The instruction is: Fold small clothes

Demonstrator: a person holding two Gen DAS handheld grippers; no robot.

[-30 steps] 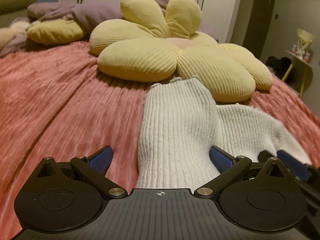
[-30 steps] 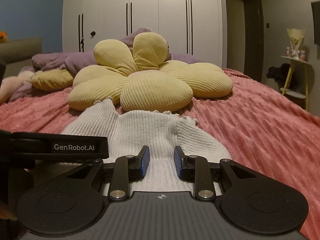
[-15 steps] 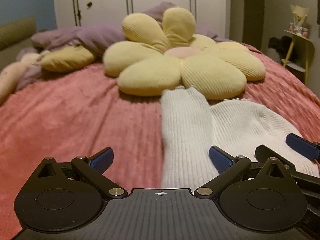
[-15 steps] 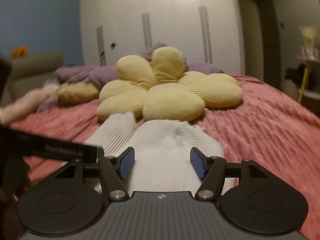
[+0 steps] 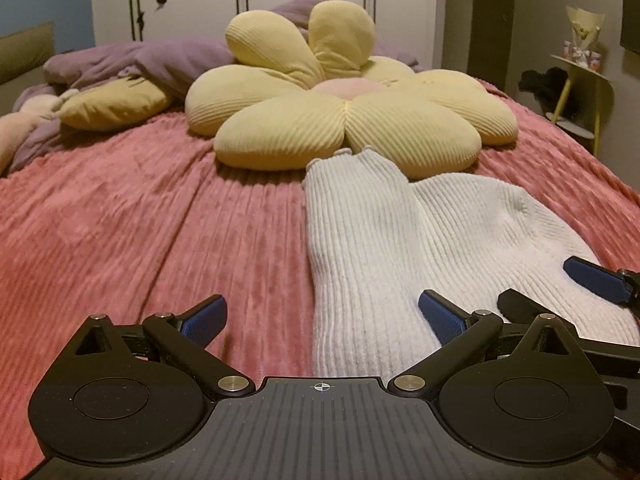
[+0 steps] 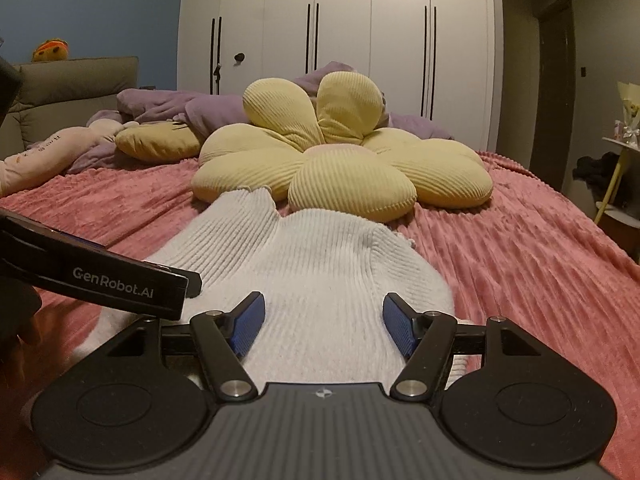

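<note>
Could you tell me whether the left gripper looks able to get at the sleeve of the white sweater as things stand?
Probably yes: the left gripper is open, the white sweater sleeve lies flat on the pink bedspread just ahead, nothing between.

I am holding my left gripper (image 5: 322, 314) angled downward, its blue-padded fingers (image 5: 206, 316) spread wide with nothing pinched between the pads. My right gripper (image 6: 323, 324) is sitting just beside it, tilted down less steeply, and its jaws are opening, the pads (image 6: 248, 322) pressing on nothing.
</note>
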